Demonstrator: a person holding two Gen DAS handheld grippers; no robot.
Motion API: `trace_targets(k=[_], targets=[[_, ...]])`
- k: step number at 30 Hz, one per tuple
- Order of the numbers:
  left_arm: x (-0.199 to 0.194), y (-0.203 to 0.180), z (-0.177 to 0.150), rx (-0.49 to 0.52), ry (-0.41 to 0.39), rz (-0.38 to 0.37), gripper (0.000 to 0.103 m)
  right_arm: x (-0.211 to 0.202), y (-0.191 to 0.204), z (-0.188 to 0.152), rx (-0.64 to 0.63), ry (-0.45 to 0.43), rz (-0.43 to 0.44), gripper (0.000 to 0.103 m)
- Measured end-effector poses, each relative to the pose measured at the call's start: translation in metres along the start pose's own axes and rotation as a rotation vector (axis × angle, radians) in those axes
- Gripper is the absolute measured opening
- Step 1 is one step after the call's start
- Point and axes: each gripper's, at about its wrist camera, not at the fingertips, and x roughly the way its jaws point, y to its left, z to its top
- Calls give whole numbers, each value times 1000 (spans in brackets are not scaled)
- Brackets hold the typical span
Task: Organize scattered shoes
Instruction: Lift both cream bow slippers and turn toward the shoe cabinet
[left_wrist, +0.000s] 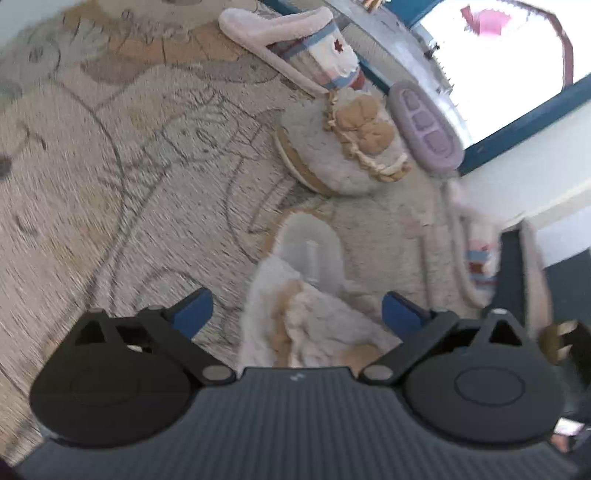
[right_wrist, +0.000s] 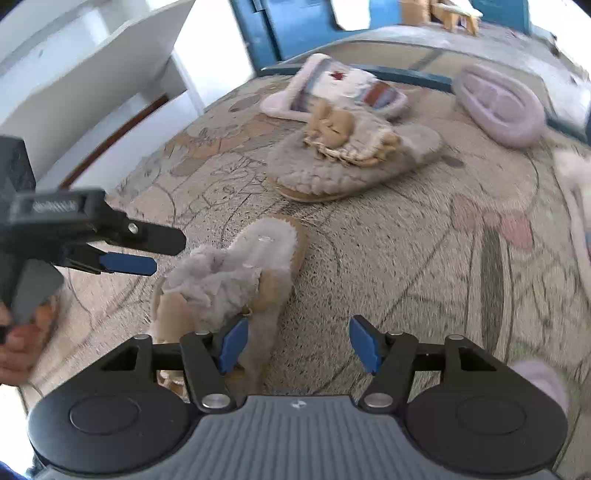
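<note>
Several slippers lie scattered on a patterned rug (left_wrist: 110, 166). A fluffy beige slipper (left_wrist: 310, 295) lies on the rug between the open fingers of my left gripper (left_wrist: 295, 310), not gripped. It also shows in the right wrist view (right_wrist: 236, 273), just left of my open, empty right gripper (right_wrist: 295, 343). My left gripper appears there at the left (right_wrist: 147, 254). Its mate with a tan bow (left_wrist: 343, 147) (right_wrist: 351, 158) lies farther off. A pink striped slipper (left_wrist: 295, 40) (right_wrist: 332, 92) and an upturned lilac slipper (left_wrist: 424, 125) (right_wrist: 498, 107) lie beyond.
Another pink striped slipper (left_wrist: 476, 251) lies at the right beside a dark gripper part. Blue-framed furniture (right_wrist: 295, 29) borders the far rug edge. A white shelf unit (right_wrist: 92, 74) stands at the left. A lilac slipper edge (right_wrist: 543, 380) shows at lower right.
</note>
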Motion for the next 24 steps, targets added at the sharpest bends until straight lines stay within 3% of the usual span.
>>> trace_targets(k=[2, 13, 17, 21, 24], targets=[[7, -4, 3, 32, 20, 28, 103, -5, 1, -4, 18, -8, 14, 72], [28, -16, -9, 91, 83, 90, 101, -14, 13, -21, 38, 12, 90, 72], [35, -16, -13, 92, 108, 101, 84, -17, 10, -27, 70, 10, 121, 72], [38, -16, -13, 87, 117, 108, 52, -21, 10, -31, 86, 4, 163, 81], [38, -18, -12, 96, 117, 117, 49, -16, 21, -33, 50, 19, 153, 82]])
